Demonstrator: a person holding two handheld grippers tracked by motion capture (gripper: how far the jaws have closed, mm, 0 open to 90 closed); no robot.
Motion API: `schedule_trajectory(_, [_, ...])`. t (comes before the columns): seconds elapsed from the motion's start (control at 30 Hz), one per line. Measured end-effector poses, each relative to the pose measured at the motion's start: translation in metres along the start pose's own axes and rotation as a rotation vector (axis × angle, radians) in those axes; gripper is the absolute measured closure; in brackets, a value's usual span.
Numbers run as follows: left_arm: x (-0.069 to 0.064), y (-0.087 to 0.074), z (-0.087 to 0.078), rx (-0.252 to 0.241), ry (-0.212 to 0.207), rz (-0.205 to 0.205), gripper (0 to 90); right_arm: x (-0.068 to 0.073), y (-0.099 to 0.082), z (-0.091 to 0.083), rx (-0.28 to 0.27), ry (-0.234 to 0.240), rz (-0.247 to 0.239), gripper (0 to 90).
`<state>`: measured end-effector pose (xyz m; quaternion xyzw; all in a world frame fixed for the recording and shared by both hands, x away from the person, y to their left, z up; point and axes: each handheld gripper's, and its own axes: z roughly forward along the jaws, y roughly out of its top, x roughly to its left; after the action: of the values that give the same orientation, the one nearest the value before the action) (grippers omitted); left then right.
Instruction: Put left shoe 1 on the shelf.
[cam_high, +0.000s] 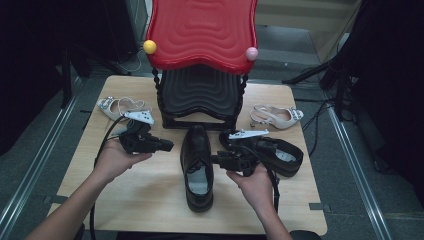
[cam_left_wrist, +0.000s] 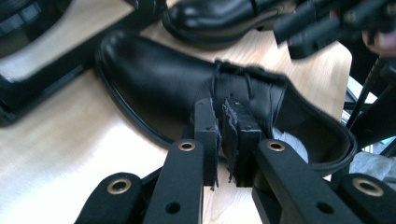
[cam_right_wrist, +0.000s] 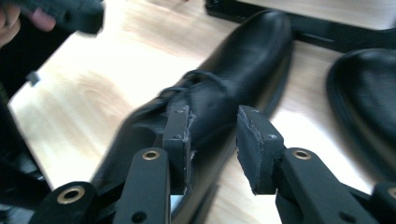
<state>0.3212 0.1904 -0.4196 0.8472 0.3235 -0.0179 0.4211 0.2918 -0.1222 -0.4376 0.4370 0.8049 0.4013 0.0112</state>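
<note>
Pale wooden table (cam_high: 150, 200) carries a black shoe (cam_high: 197, 165) at its middle, toe toward the far edge. Left gripper (cam_high: 167, 145), jaws nearly closed, and right gripper (cam_high: 216, 159), jaws wide, flank it; grasping likely follows.

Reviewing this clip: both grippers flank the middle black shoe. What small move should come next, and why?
Probably ease the right gripper forward so its open jaws straddle the middle black shoe at its side wall, then close. Its jaws are apart and aimed at the shoe's laced part; the left gripper looks nearly shut and grips nothing.
</note>
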Motion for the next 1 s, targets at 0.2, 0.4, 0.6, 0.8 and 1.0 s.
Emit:
schedule_trajectory(0.2, [0.001,0.027,-0.013,-0.029,0.011,0.023,87.9,0.018,0.005,0.002,0.026,0.021,-0.02,63.8])
schedule_trajectory(0.4, [0.003,0.059,-0.028,-0.043,0.025,0.047,88.3,0.03,0.007,0.007,0.058,0.039,-0.027,62.0])
schedule_trajectory(0.6, [0.003,0.08,-0.035,-0.05,0.031,0.063,88.1,0.044,0.004,0.017,0.105,0.065,-0.042,60.2])
schedule_trajectory(0.8, [0.004,0.098,-0.041,-0.056,0.045,0.081,87.6,0.051,0.0,0.024,0.124,0.075,-0.06,58.5])
schedule_trajectory(1.0, [0.004,0.12,-0.049,-0.079,0.037,0.084,87.6,0.058,-0.007,0.033,0.152,0.079,-0.068,58.5])
